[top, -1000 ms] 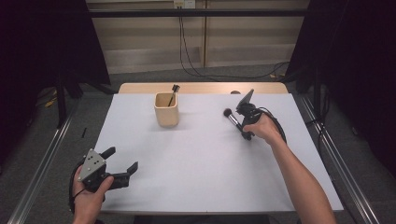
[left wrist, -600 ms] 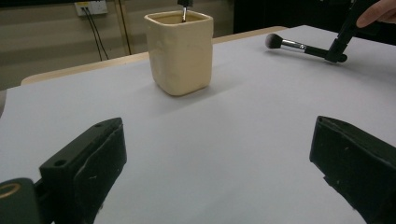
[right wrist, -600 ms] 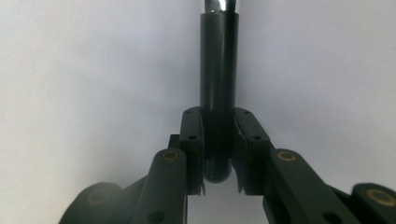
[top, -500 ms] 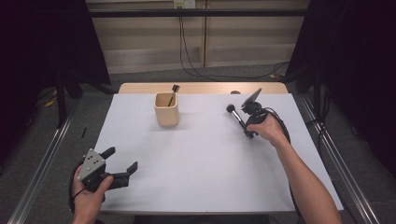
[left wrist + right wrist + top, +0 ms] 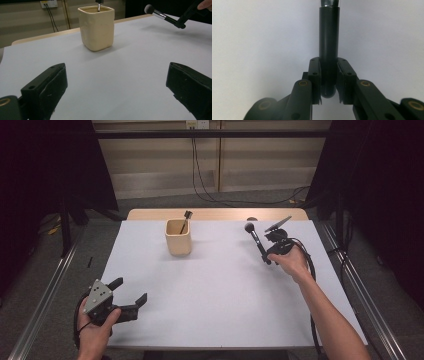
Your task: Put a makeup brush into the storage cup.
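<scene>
Your right gripper (image 5: 264, 254) holds a makeup brush (image 5: 255, 240) above the far right part of the white table (image 5: 225, 290), its jaws closed tight on the butt end of the dark handle (image 5: 329, 50), as the right gripper view shows. The brush slants up and away from your hand, its rounded bristle head (image 5: 149, 8) pointing toward the cream cup (image 5: 178, 236), which stands well apart to the left near the far edge with another small brush (image 5: 186, 219) already upright inside it. Your left gripper (image 5: 131, 296) rests near the front left corner, jaws spread wide with nothing between them. The brush looks light and stiff along its handle, soft only at the bristles, so the weight should give you little trouble; the smooth round handle is the likelier worry, since it could twist or slide between flat pads. With your hold so close to the tip of the handle, the long free end may swing, and a grip nearer the metal ferrule (image 5: 160, 15) would probably steady it better, keeping the pads off the bristles.
</scene>
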Tool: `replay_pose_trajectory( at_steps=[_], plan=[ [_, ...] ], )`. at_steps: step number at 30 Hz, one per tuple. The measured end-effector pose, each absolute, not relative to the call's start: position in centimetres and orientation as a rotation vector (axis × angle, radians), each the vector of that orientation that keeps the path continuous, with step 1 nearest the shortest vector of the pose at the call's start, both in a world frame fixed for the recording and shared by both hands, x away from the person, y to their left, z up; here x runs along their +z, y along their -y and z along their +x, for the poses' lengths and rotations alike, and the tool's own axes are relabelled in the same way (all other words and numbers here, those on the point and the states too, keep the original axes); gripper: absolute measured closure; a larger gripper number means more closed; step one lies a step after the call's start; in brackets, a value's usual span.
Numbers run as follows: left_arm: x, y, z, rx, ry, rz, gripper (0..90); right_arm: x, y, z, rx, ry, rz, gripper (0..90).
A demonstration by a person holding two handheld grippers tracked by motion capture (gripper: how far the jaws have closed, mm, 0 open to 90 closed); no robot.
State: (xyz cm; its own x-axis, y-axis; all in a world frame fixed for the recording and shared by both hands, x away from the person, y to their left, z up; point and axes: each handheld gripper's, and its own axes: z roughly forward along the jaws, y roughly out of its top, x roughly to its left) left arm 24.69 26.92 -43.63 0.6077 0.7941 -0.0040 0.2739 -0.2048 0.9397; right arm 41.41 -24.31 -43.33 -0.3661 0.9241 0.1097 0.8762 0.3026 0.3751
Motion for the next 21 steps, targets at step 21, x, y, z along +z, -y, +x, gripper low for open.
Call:
replay_pose_trajectory(
  at_steps=[21],
  plan=[
    [-43.6, -27.0, 24.7, 0.608, -0.876, 1.765, 3.5, -43.8, 25.6, 38.6, 0.975, -2.222, 1.512, 75.4]
  ],
)
